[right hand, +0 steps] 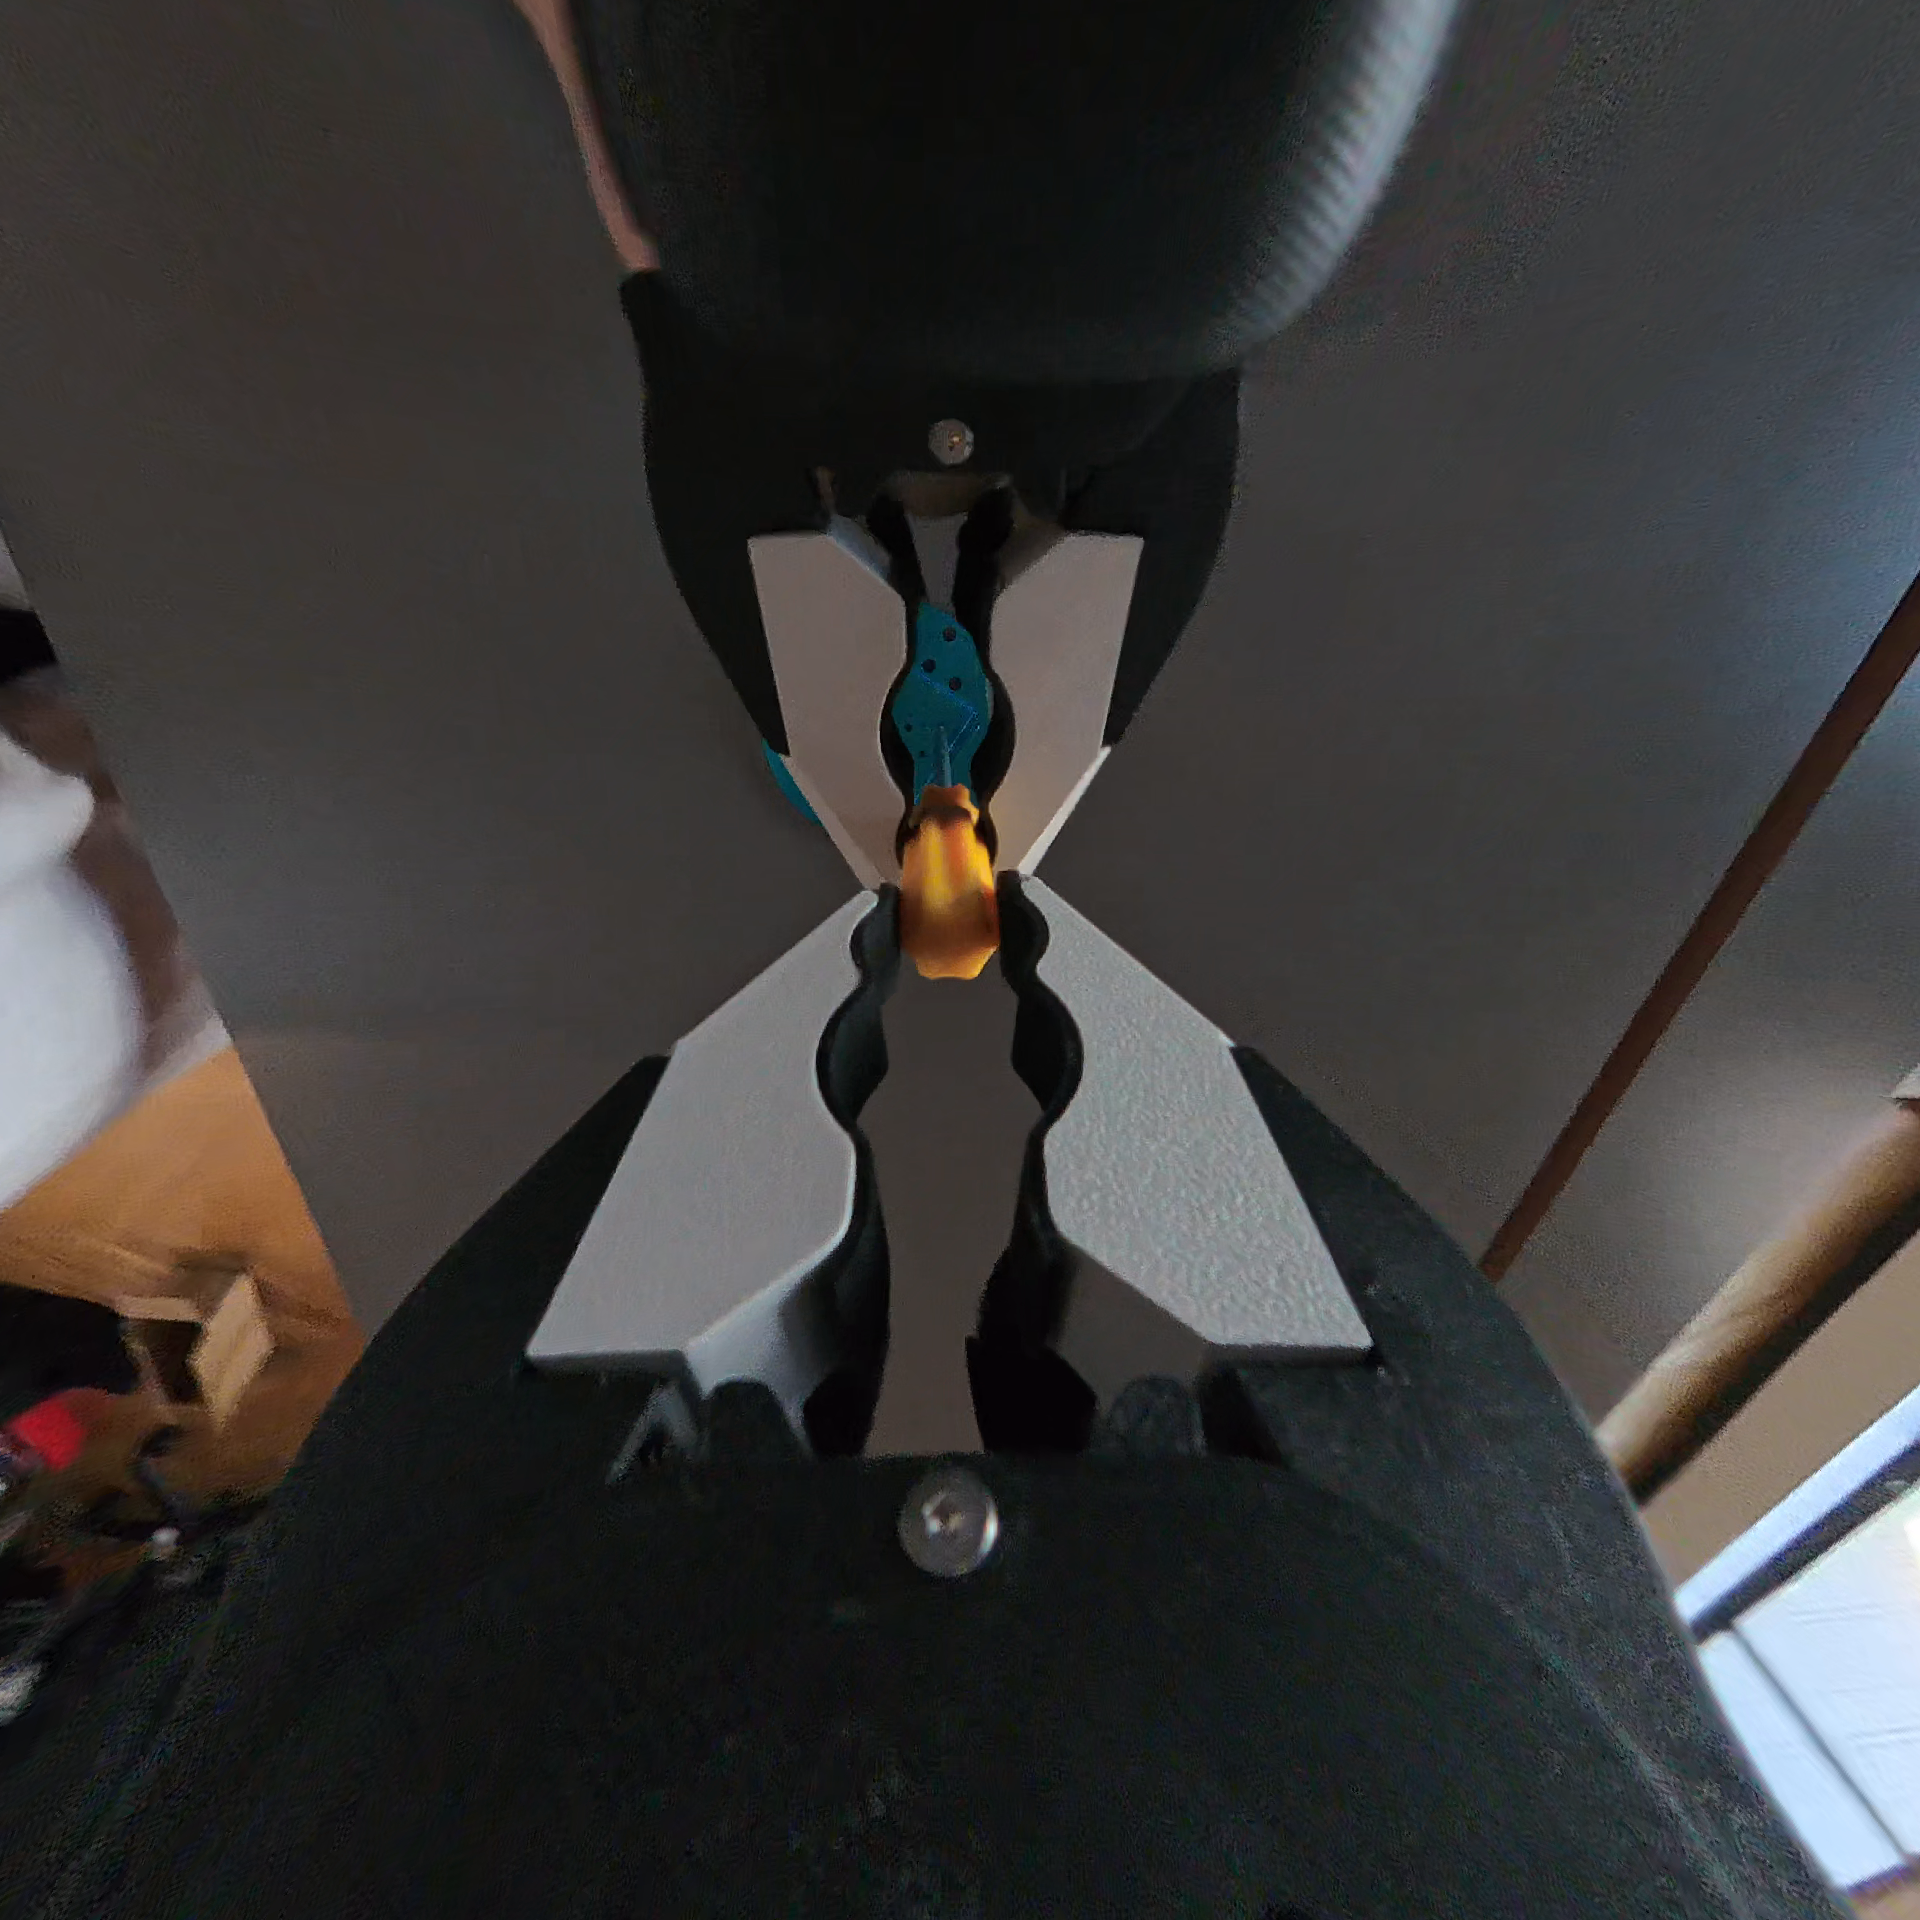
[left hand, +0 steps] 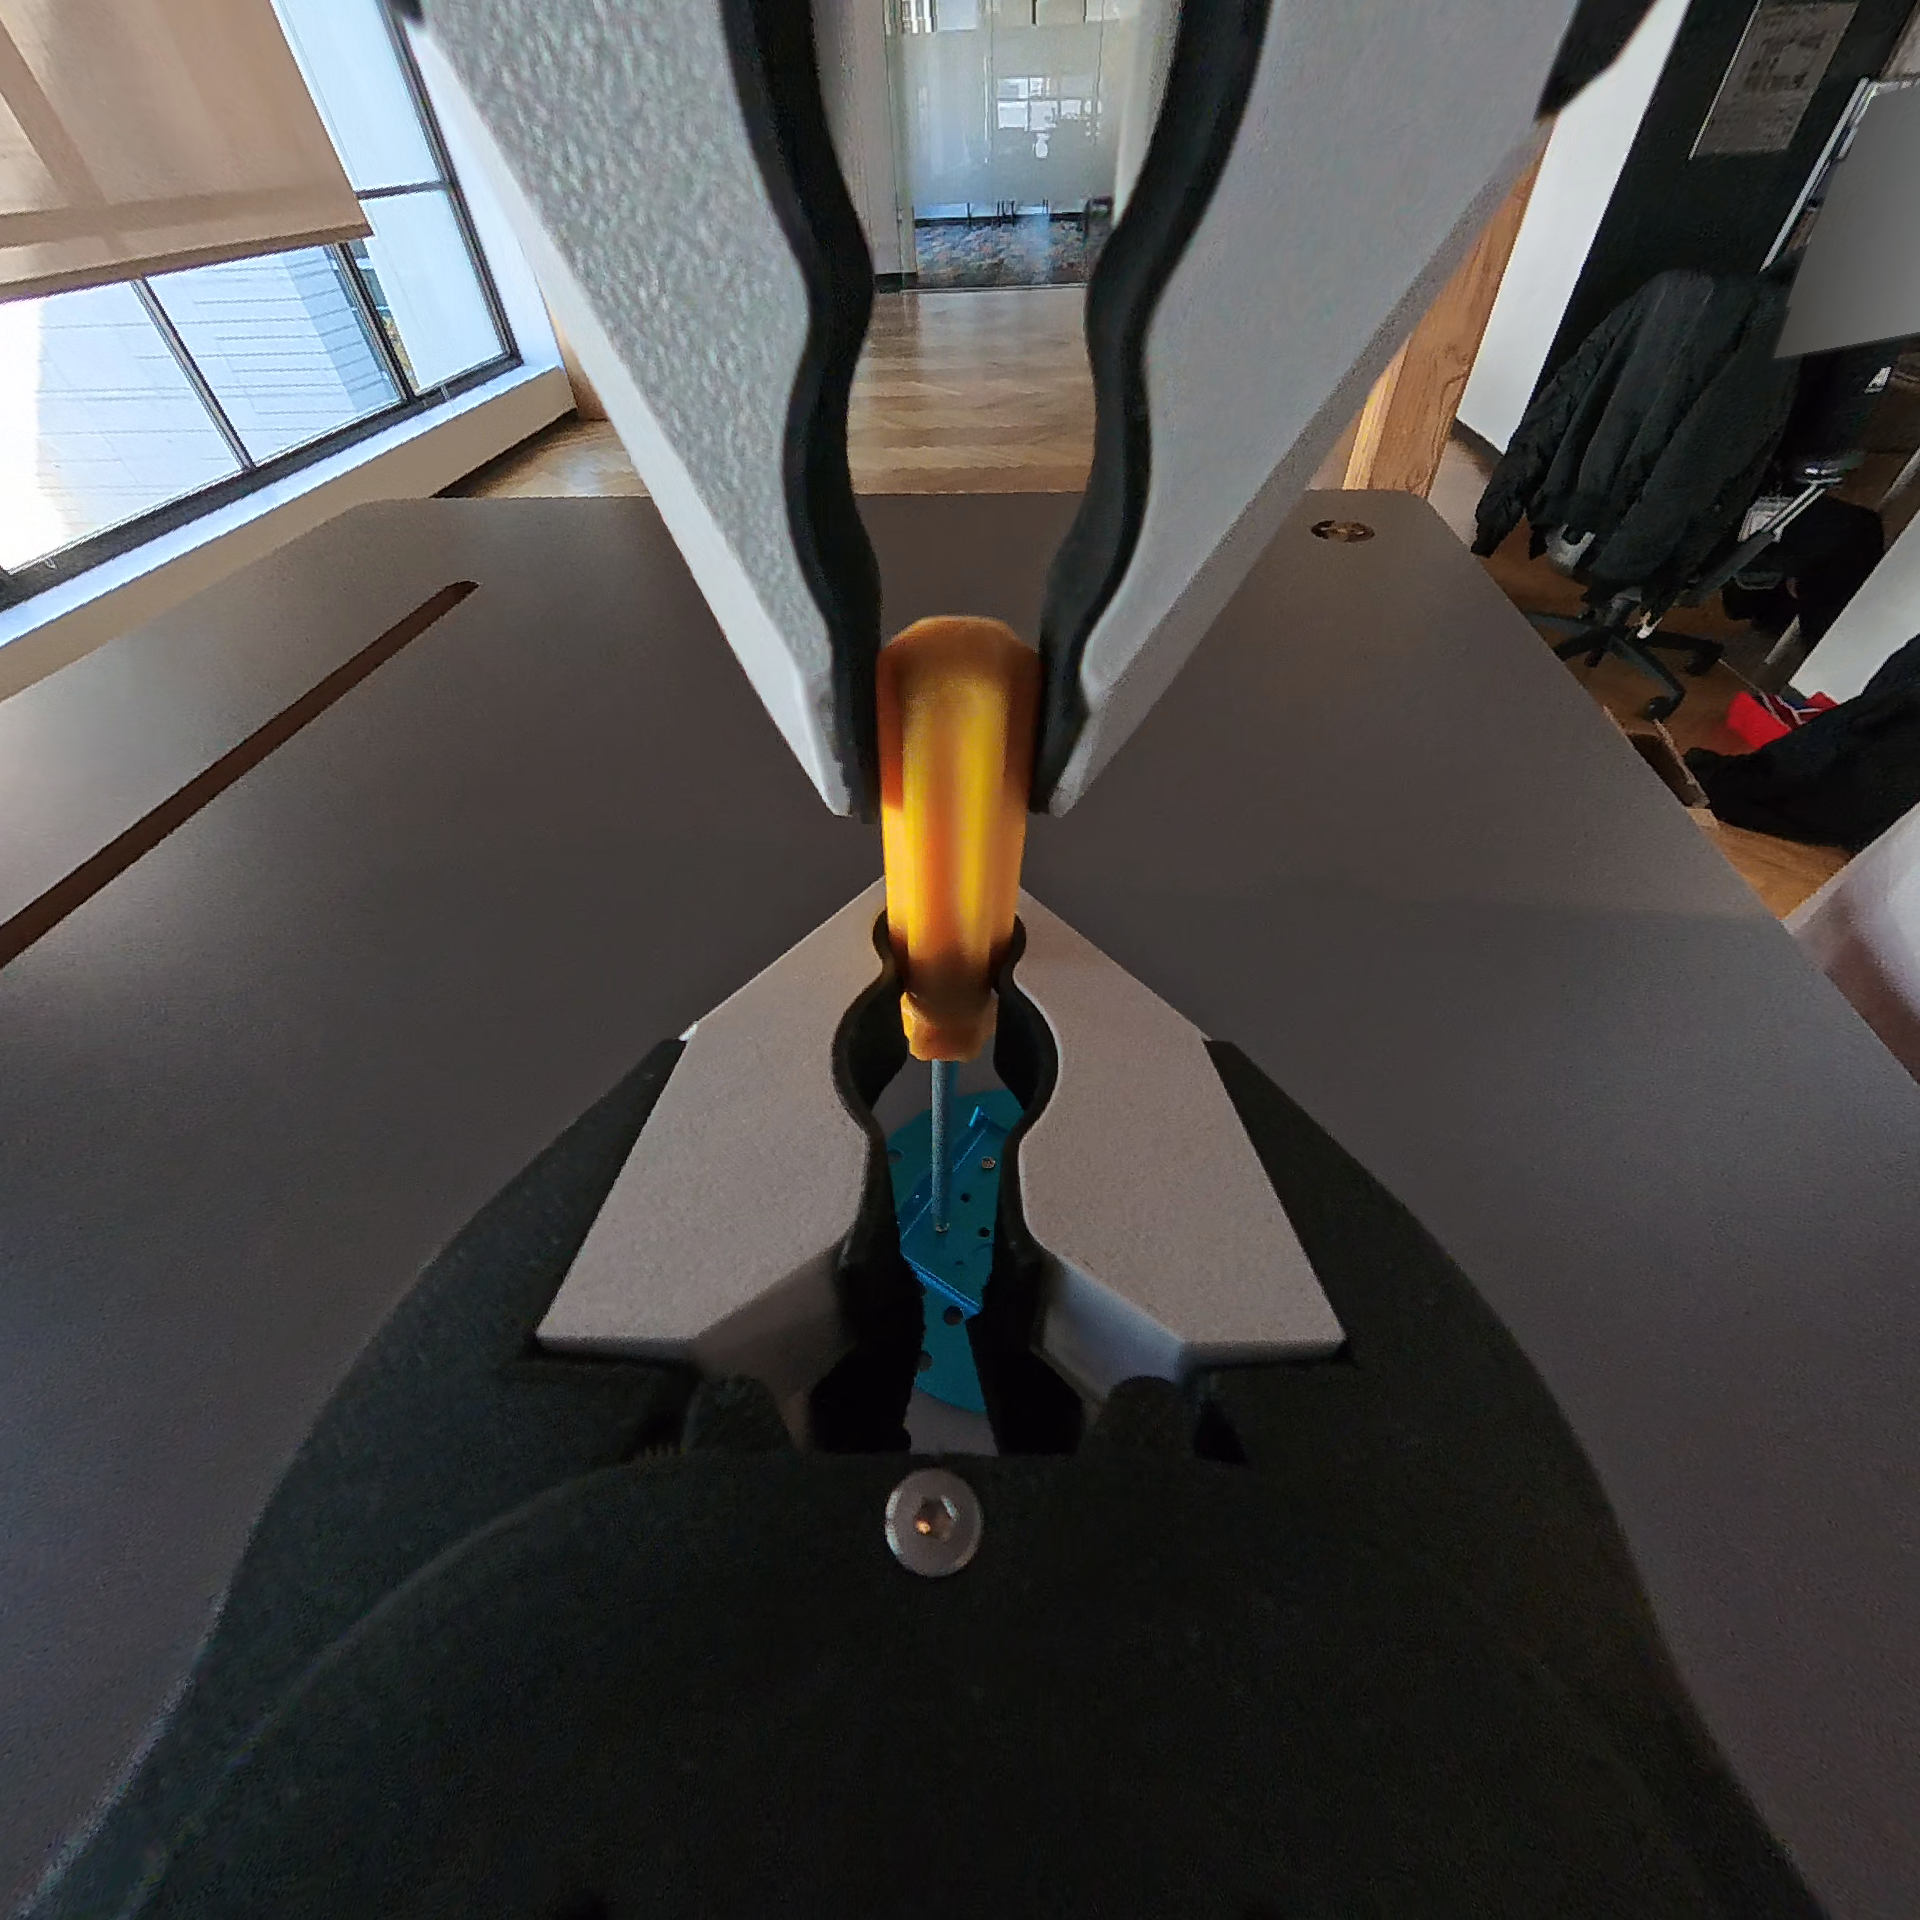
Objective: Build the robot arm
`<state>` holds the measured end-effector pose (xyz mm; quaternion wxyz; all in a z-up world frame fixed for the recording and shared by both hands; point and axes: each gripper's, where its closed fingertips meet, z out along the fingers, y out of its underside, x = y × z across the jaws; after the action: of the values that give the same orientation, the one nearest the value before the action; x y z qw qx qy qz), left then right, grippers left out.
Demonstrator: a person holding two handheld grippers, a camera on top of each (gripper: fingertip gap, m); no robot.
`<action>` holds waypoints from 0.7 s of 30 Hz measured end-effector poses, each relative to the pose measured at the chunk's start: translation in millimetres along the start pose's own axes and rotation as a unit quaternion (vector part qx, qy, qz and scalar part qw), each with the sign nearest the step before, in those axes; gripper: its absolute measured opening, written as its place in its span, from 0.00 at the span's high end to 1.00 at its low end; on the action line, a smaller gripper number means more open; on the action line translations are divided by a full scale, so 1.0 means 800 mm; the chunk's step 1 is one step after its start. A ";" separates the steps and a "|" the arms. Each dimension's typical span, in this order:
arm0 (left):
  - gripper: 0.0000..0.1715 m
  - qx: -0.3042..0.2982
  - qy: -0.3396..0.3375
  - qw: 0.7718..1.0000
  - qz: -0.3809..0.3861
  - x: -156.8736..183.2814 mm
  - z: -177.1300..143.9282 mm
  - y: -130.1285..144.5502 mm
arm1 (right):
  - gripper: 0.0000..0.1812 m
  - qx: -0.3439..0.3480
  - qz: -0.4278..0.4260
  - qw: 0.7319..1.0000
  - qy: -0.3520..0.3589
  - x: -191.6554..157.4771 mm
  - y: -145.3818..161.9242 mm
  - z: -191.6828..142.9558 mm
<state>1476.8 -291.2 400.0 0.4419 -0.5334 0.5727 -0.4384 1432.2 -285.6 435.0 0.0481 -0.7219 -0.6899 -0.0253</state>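
A screwdriver with an amber handle (left hand: 956, 790) stands upright over a blue perforated metal part (left hand: 940, 1340) on the grey table (left hand: 416, 935). Its thin shaft tip rests in a hole of the part. My right gripper (left hand: 954, 805) comes in from the far side and is shut on the upper handle; in its own view, my right gripper (right hand: 945, 894) clamps the handle (right hand: 943, 925). My left gripper (left hand: 953, 925) has its jaws nearly closed over the blue part (right hand: 940, 675), pads against its raised bracket. The left gripper's tips (right hand: 949, 862) flank the handle's neck.
The table has a long slot (left hand: 260, 727) at the left and a screw hole (left hand: 1342, 531) at the far right. Beyond it are a window (left hand: 208, 364), wooden floor, and dark jackets with an office chair (left hand: 1642, 436) on the right. One gripper's finger ends stand about 5 centimeters off the other's.
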 end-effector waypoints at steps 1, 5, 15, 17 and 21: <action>0.94 0.001 -0.002 1.000 -0.001 -0.001 0.000 0.000 | 0.90 0.002 0.037 0.999 -0.005 0.002 0.000 0.000; 0.94 -0.001 -0.011 1.000 -0.005 -0.006 -0.001 0.001 | 0.90 0.019 0.218 0.975 -0.025 0.005 -0.002 0.002; 0.95 -0.007 -0.007 1.000 -0.005 -0.005 -0.001 0.001 | 0.85 0.044 -0.098 0.994 0.004 0.000 -0.006 -0.009; 0.94 -0.008 -0.005 1.000 -0.005 -0.004 -0.001 0.001 | 0.84 0.041 -0.172 0.984 0.032 0.001 -0.004 -0.011; 0.94 -0.012 -0.005 1.000 0.004 -0.001 0.001 0.001 | 0.86 0.029 -0.177 0.983 0.034 0.005 -0.005 -0.009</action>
<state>1477.6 -290.1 398.9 0.4401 -0.5389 0.5774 -0.4272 1429.0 -281.8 442.7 0.0876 -0.5851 -0.8053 -0.0378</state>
